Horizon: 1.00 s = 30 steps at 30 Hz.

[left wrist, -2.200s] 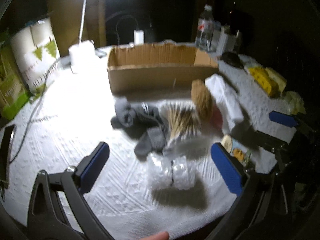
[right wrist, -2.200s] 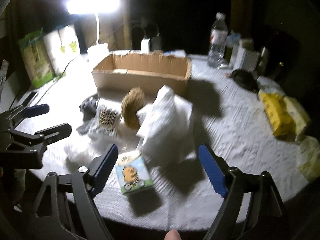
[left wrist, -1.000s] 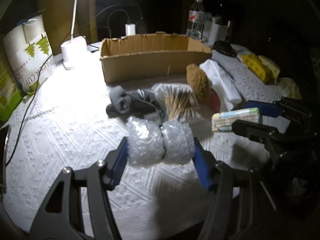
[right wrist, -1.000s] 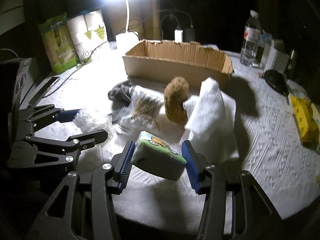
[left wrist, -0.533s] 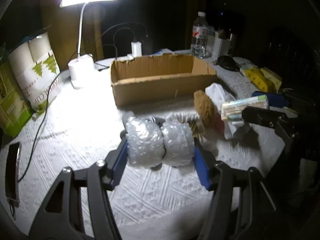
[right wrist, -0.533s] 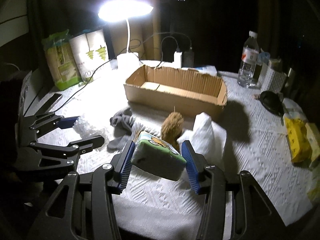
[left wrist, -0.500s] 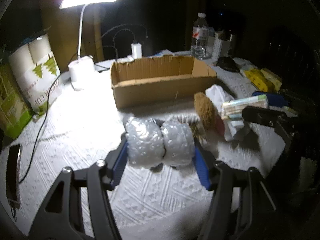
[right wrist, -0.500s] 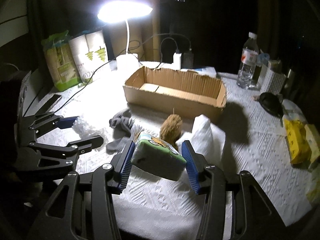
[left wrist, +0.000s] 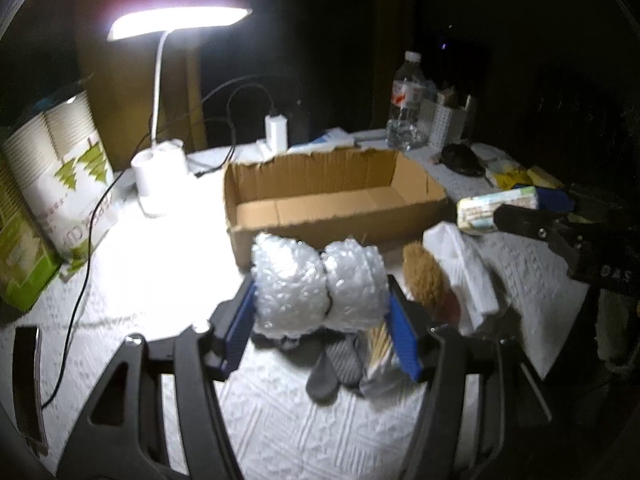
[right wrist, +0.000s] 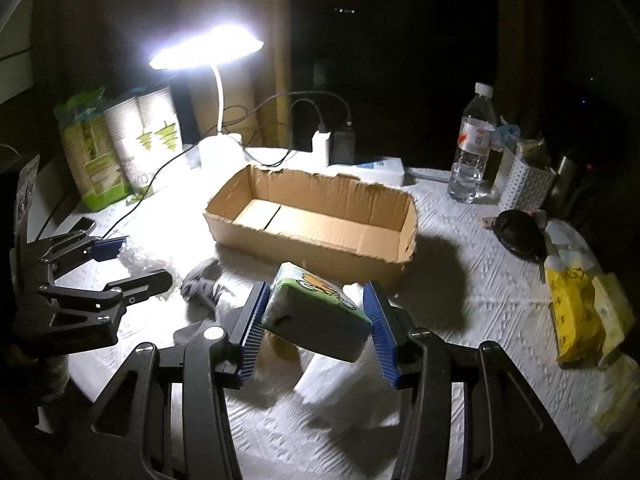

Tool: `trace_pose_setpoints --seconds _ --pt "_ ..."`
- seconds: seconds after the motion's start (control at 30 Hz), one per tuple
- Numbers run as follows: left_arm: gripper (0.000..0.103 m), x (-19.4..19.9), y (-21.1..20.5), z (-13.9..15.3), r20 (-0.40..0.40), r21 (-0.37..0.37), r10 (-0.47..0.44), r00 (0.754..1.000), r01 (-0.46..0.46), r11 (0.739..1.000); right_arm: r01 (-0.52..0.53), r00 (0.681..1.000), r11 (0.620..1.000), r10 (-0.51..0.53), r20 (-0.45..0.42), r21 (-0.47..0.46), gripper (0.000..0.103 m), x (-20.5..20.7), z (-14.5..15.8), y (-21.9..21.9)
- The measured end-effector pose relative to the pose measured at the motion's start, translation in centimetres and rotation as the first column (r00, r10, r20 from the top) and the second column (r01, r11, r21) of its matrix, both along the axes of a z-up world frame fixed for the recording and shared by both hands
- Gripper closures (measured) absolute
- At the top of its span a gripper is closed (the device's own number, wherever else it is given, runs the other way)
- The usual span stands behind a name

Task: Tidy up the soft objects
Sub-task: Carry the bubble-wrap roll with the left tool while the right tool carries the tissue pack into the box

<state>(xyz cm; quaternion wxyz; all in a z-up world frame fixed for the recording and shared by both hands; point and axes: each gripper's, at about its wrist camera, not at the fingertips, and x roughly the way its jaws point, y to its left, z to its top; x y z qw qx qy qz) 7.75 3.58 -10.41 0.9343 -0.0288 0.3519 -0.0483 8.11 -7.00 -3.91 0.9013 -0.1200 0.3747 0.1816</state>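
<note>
gripping knobbly bubble-wrap roll [left wrist: 318, 286] | soft rectangular tissue pack [right wrist: 316, 312] | corrugated box [right wrist: 312, 224]

A bubble-wrap roll [left wrist: 318, 286] and a green tissue pack [right wrist: 316, 308] — both lifted off the table — hang before the open, empty cardboard box [right wrist: 312, 220] mid-table.

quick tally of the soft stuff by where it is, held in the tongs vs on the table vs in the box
Held in tongs: 2, bubble wrap roll and tissue pack
On the table: 4, grey socks, brown scrubber, white cloth, cotton swab bag
In the cardboard box: 0
Total: 6
</note>
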Motion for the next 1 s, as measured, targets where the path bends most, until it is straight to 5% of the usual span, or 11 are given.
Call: trace_pose_setpoints --seconds 0.5,1.0 --pt "0.042 5.0 -1.7 1.5 0.056 -0.002 -0.013 0.998 0.013 1.000 0.014 1.000 1.000 -0.014 0.022 0.023 0.052 5.3 0.2 -2.2" --pt "0.042 11.2 -3.2 1.0 -0.011 -0.074 0.005 1.000 -0.006 0.997 -0.007 1.000 0.999 0.007 0.012 0.050 0.052 11.3 -0.3 -3.1"
